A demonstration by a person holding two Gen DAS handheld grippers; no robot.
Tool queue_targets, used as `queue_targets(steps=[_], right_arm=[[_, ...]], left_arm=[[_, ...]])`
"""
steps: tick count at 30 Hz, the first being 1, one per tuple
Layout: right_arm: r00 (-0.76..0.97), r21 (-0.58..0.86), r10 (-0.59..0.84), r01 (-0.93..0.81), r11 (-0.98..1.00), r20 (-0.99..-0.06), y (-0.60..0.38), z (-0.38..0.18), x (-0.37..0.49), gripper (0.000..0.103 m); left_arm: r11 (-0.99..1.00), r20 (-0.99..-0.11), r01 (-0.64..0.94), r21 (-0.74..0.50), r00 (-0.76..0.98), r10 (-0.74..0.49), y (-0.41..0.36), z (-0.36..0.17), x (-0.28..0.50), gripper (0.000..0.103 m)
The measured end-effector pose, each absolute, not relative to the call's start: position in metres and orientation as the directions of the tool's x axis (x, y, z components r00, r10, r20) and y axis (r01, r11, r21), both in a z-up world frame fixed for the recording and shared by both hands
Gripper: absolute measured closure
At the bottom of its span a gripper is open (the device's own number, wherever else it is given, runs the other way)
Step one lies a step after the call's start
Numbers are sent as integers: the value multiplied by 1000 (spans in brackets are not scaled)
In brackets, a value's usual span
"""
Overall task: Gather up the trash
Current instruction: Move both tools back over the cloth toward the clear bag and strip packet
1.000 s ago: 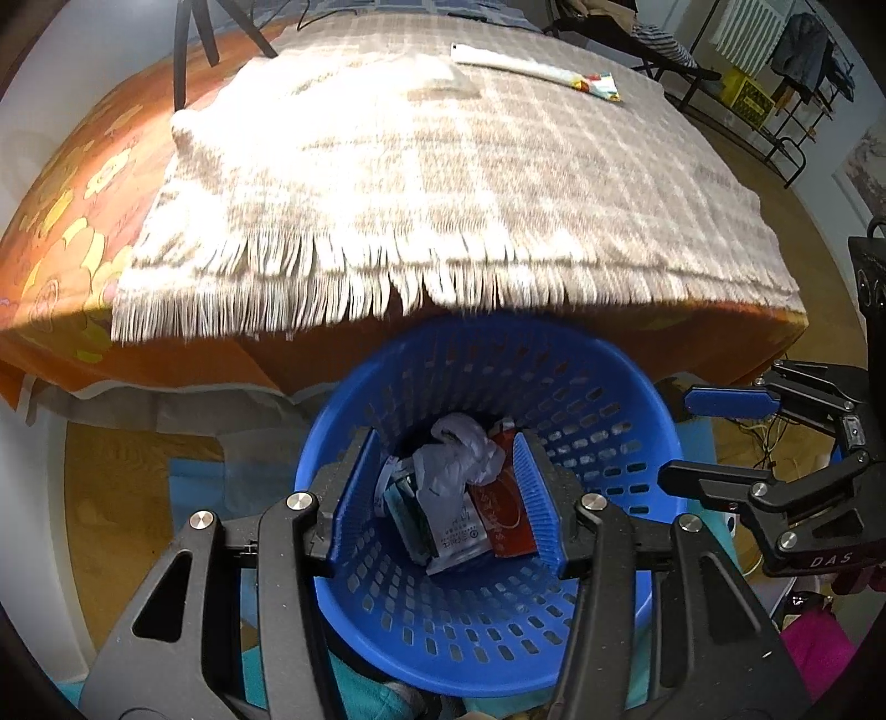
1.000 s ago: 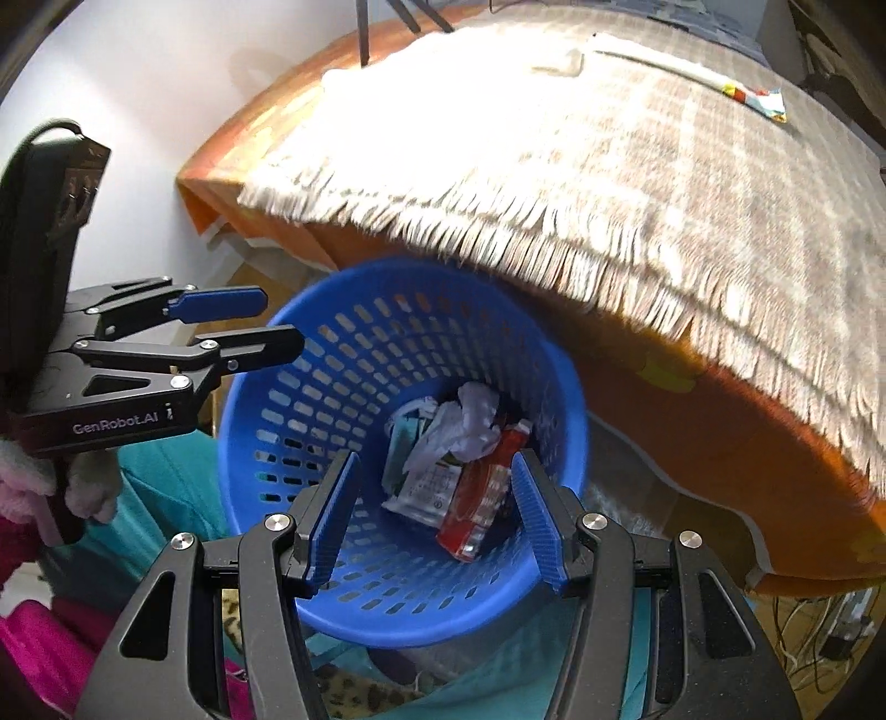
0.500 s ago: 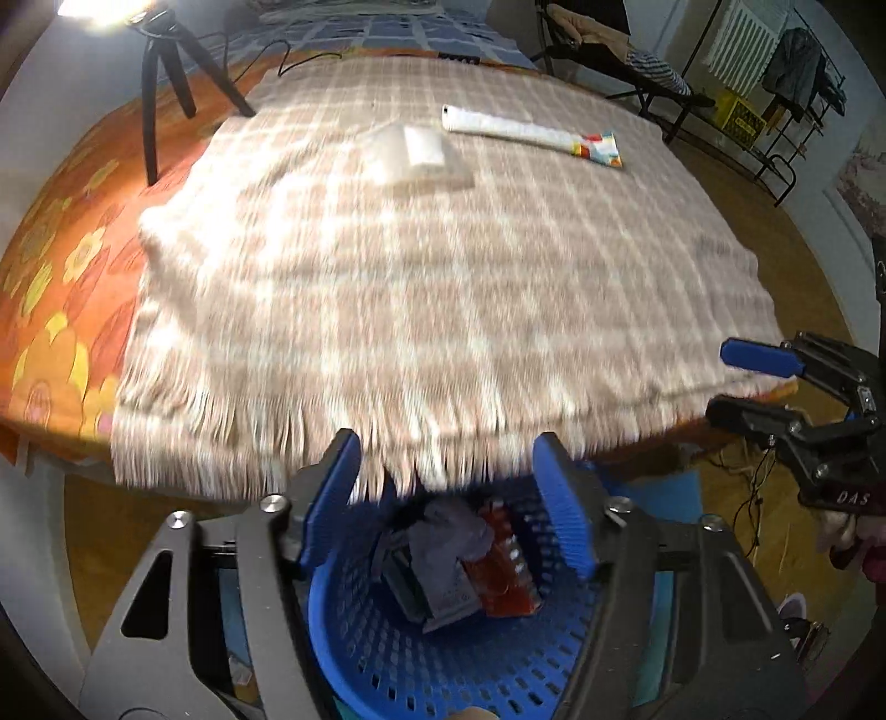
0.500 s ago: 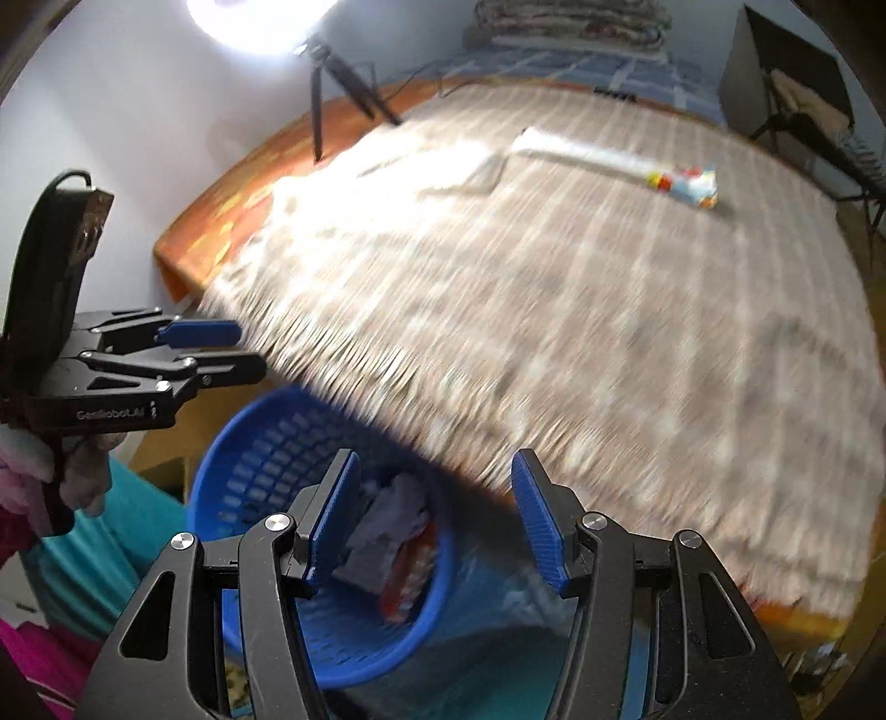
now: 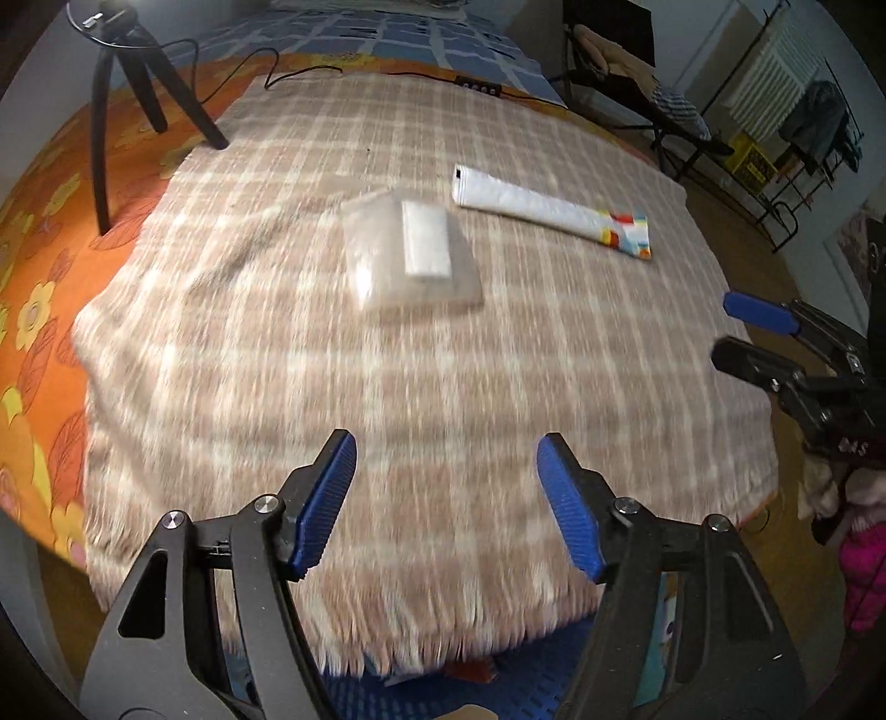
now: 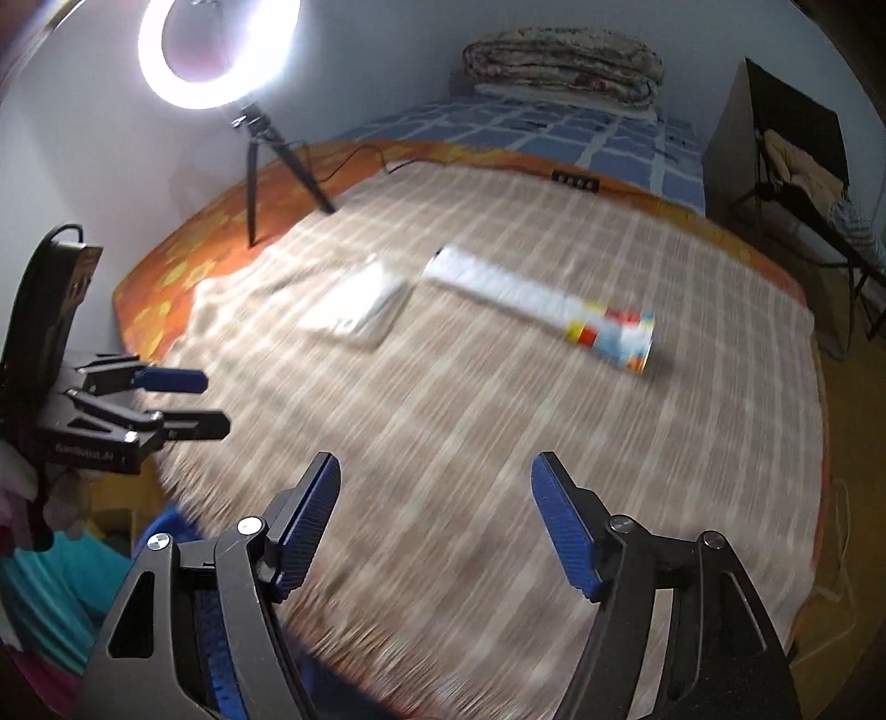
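Note:
A clear plastic bag with a white pad inside lies on the checked beige blanket; it also shows in the right wrist view. A long white wrapper with a coloured end lies to its right, also seen in the right wrist view. My left gripper is open and empty above the blanket's near edge. My right gripper is open and empty too. The blue basket's rim shows just below the fringe.
A ring light on a tripod stands at the back left on the orange sheet. A folded quilt lies at the far end. A dark chair and a drying rack stand to the right.
Both grippers have risen from over the blue basket and now point across the bed. The basket has dropped almost out of view. Both stay open.

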State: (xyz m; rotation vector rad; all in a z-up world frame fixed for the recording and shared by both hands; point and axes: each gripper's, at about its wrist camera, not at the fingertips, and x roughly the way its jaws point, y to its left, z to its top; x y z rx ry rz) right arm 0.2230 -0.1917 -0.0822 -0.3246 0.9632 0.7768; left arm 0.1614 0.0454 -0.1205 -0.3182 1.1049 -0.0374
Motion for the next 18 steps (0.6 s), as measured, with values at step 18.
queue_targets(steps=[18], right_arm=[[272, 163, 448, -675, 719, -851, -143, -115, 357, 31]], left_arm=[[889, -859, -252, -383, 450, -242, 91, -141, 244, 33]])
